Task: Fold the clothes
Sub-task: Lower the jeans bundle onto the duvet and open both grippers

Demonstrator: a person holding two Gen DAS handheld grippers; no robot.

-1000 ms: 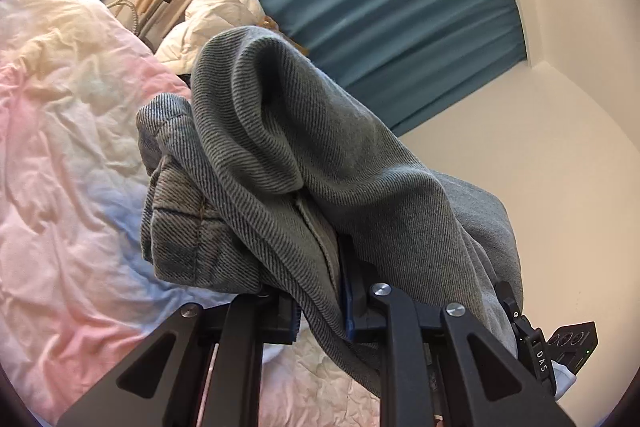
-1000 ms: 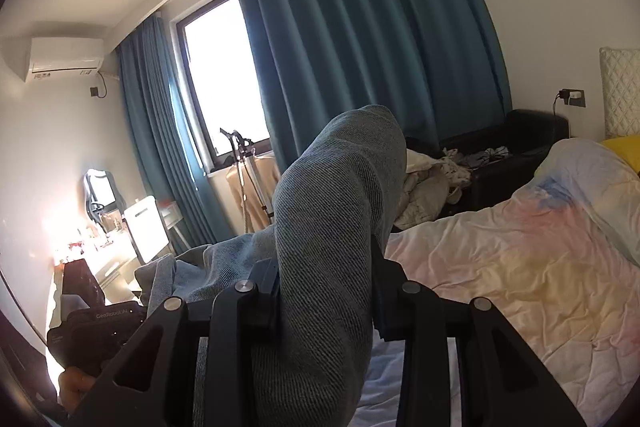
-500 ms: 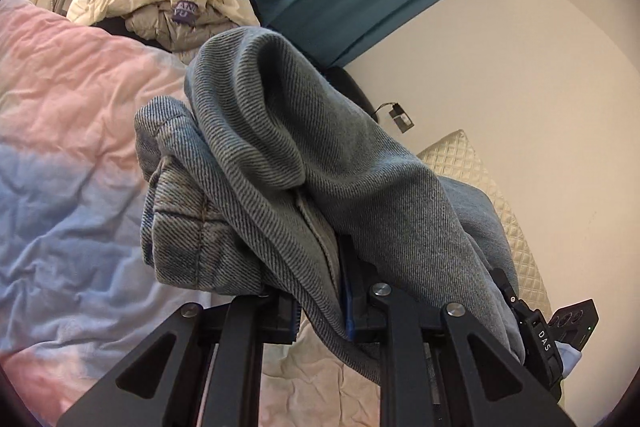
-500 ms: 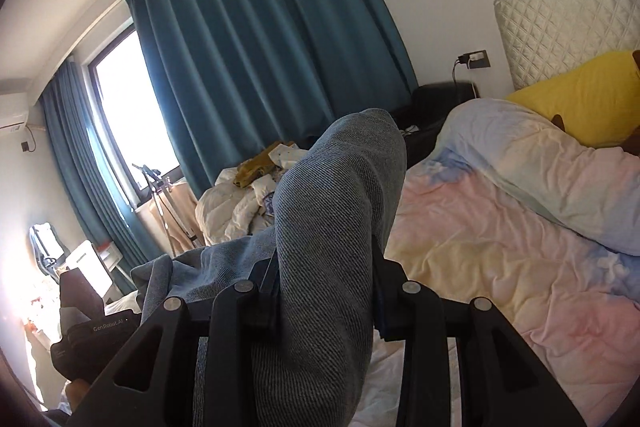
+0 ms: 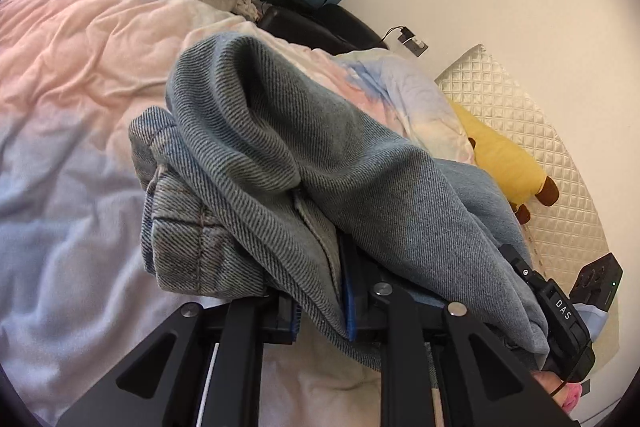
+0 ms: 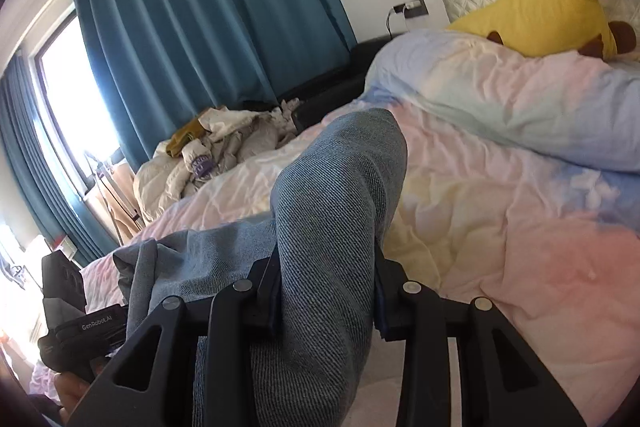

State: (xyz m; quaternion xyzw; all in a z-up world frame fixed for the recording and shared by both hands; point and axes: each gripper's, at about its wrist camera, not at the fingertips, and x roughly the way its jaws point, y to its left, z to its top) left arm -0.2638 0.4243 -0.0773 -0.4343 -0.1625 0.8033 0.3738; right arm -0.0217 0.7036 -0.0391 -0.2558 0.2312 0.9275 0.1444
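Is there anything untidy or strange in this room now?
Yes. A heap of pale jackets and clothes lies crumpled beside the bed near the curtain, unfolded. The jeans are bunched, not flat, pinched in the left claw and the right claw. Nothing looks damaged or spilled.

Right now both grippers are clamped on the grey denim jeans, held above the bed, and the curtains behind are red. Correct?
Only the colour is wrong: the curtains are teal blue, per the right wrist view. Both the left gripper and right gripper do clamp the jeans above the bed.
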